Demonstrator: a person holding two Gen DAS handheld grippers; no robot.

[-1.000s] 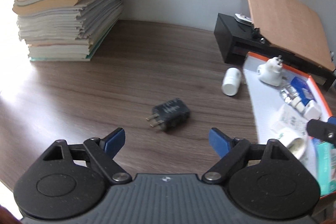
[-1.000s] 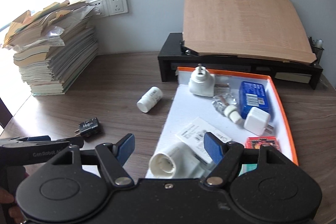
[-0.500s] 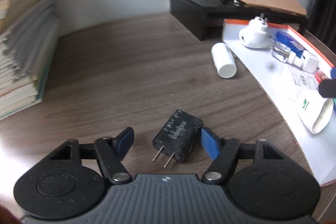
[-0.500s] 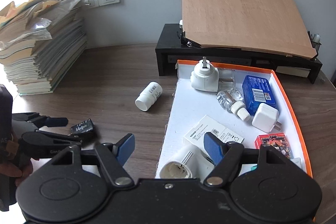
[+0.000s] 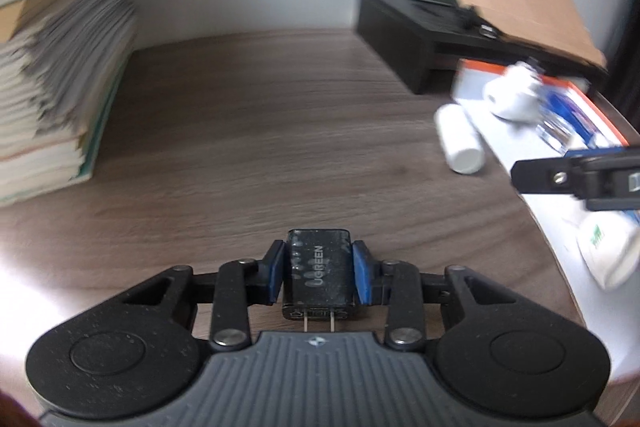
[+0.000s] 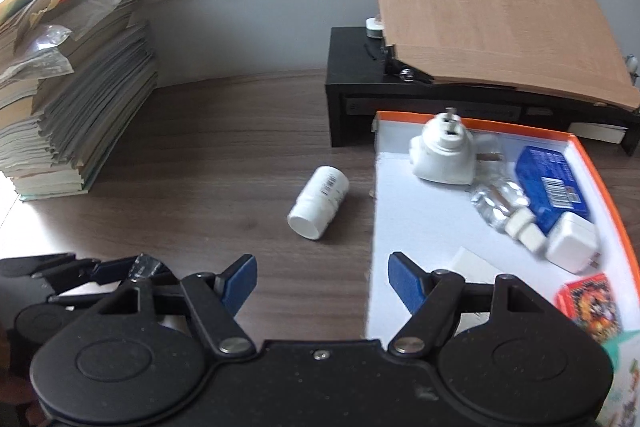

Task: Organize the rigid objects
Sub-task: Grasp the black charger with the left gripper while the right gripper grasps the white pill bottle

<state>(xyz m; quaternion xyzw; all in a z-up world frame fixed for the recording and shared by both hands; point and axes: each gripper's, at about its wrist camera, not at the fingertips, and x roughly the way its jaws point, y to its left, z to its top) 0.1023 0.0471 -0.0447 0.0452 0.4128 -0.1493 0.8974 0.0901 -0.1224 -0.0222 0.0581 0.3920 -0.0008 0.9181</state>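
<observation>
My left gripper (image 5: 318,275) is shut on a black UGREEN charger (image 5: 319,273), its two prongs pointing back at the camera, just above the wooden table. In the right wrist view the left gripper (image 6: 116,267) shows at the lower left with the charger (image 6: 145,262) between its blue pads. My right gripper (image 6: 320,277) is open and empty, hovering between a white pill bottle (image 6: 319,201) lying on the table and the orange-rimmed tray (image 6: 400,211). The bottle also shows in the left wrist view (image 5: 460,139).
The tray holds a white plug adapter (image 6: 444,155), a blue box (image 6: 548,183), a clear small bottle (image 6: 500,207), a white charger (image 6: 570,247) and a red packet (image 6: 592,303). A paper stack (image 6: 60,99) stands at the left. A black stand (image 6: 360,79) with a board (image 6: 492,7) is behind.
My left gripper has closed on the black charger, which lay loose between its open fingers half a second ago. My right gripper has shifted left, toward the pill bottle.
</observation>
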